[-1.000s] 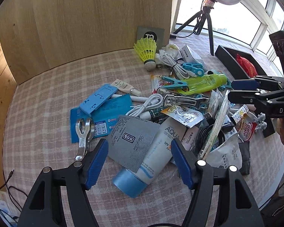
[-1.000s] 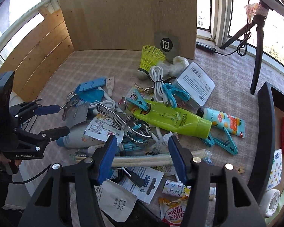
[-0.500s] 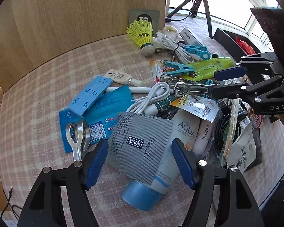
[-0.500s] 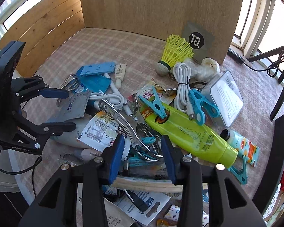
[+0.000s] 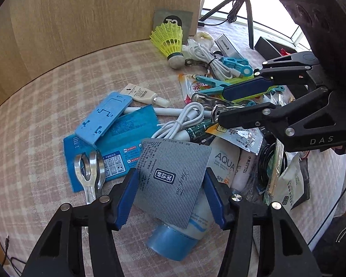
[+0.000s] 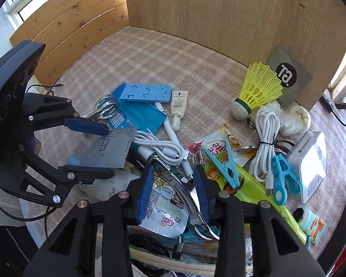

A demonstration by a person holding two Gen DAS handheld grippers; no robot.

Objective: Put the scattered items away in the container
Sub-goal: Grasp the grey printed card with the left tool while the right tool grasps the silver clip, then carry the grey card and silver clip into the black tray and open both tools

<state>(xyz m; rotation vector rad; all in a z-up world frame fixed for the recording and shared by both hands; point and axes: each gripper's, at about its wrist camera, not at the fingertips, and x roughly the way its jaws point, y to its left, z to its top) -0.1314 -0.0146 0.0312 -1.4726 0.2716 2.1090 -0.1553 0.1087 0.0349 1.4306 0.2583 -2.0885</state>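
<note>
Checked cloth under wood panels carries the whole clutter. Far left, the steel clip lies on the blue packet. Your left gripper has its fingers spread either side of the grey striped sachet, near edge. Right of it, your right gripper sits partly closed around the metal tongs, arms apart; contact unclear. Far right, the black container waits.

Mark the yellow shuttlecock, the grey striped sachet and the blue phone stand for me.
yellow shuttlecock (image 6: pixel 260 87), right wrist view, on its plastic skirt.
grey striped sachet (image 5: pixel 170 177), left wrist view, on its dark label.
blue phone stand (image 5: pixel 103 117), left wrist view, mid-panel.
</note>
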